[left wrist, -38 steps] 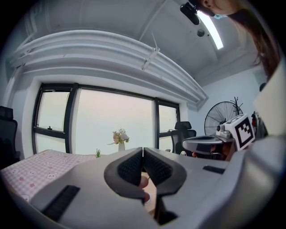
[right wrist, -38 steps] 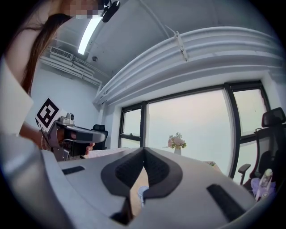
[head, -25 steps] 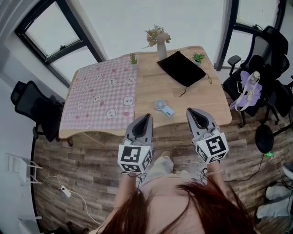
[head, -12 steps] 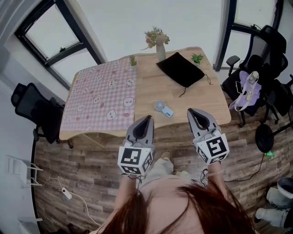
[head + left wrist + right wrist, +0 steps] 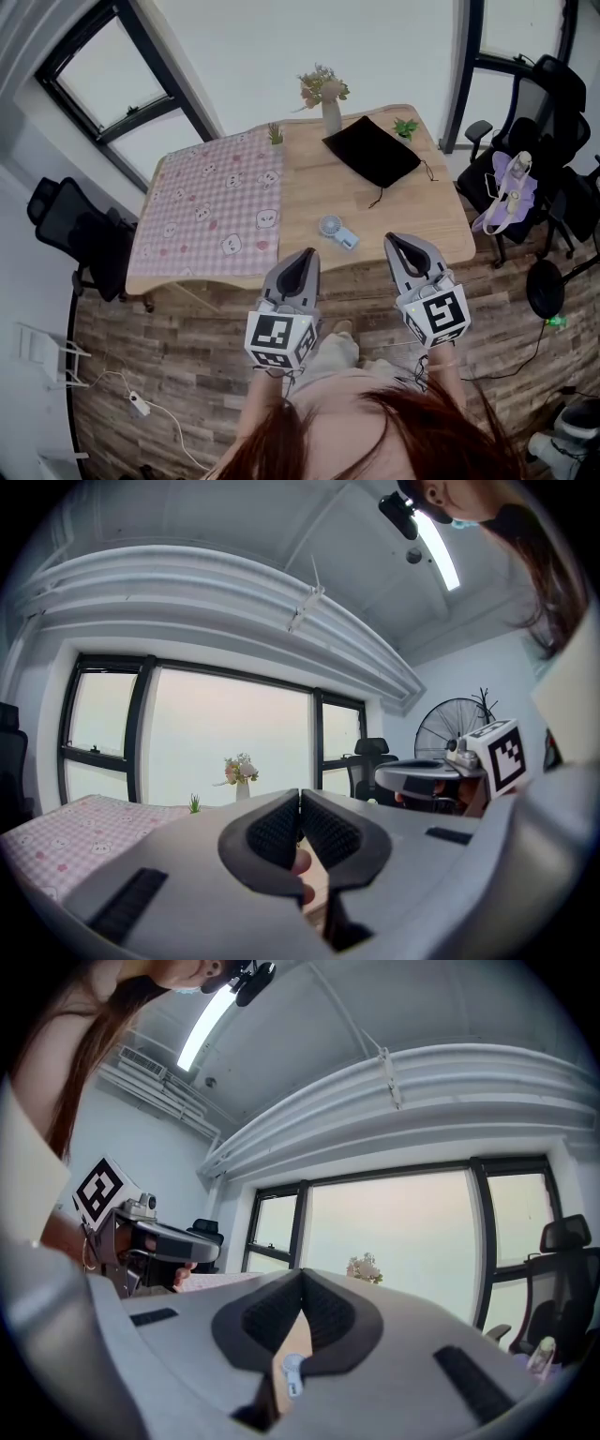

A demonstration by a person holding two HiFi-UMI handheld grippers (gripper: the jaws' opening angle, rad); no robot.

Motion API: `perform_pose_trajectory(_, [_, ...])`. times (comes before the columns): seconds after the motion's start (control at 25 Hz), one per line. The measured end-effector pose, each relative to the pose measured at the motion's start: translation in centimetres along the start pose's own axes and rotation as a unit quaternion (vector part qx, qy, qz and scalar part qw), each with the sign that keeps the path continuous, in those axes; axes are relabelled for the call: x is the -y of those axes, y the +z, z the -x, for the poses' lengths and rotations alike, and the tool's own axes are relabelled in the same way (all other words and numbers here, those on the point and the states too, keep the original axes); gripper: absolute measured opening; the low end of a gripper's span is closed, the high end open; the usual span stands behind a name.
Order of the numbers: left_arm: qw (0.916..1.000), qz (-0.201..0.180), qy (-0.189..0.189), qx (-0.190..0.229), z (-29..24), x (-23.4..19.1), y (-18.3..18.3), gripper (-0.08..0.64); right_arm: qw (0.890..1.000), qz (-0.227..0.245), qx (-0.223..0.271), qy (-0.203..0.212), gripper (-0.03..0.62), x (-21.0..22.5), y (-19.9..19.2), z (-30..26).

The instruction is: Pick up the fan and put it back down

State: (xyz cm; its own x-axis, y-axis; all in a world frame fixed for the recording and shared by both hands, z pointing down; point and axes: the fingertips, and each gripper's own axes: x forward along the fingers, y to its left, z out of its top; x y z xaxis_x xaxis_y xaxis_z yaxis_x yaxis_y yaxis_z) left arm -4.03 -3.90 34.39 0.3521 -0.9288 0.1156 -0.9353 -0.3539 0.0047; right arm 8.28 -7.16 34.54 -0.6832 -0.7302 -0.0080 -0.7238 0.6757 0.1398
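Head view: left gripper [image 5: 307,252] and right gripper [image 5: 394,240] both closed, empty, off near edge of light wooden table [image 5: 403,202]; small pale-blue handheld fan [image 5: 335,230] lying near-centre, pink checked cloth [image 5: 211,211] left, wood-plank floor [image 5: 169,366] below.

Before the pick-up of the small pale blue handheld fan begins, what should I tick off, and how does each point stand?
1. Small pale blue handheld fan lies free on the light wooden table: ok.
2. Nothing rests on or against the fan; the black fabric pouch lies apart from it: ok.
3. Right gripper has its jaws apart for a grasp: not ok, they are together and empty.
4. Left gripper is empty: ok, jaws together on nothing.
5. A gripper is at the fan: not ok, both are short of it, by the table's near edge.
6. Fan switched off: cannot tell.
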Motion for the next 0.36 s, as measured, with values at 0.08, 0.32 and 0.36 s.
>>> perform_pose_trajectory(0.08, [1.0, 0.0, -0.001, 0.001, -0.1, 0.2, 0.0, 0.012, 1.0, 0.004, 0.003, 0.0, 0.0, 0.1, 0.0, 0.1])
perform_pose_trajectory(0.32, [0.9999, 0.001, -0.015, -0.007, 0.0, 1.5, -0.1, 0.012, 1.0, 0.01, 0.005, -0.009, 0.0, 0.4, 0.1, 0.9])
perform_pose_trajectory(0.36, [0.9998, 0.002, -0.017, -0.009, 0.0, 1.7, -0.2, 0.012, 1.0, 0.011, 0.006, -0.011, 0.0, 0.6, 0.1, 1.0])
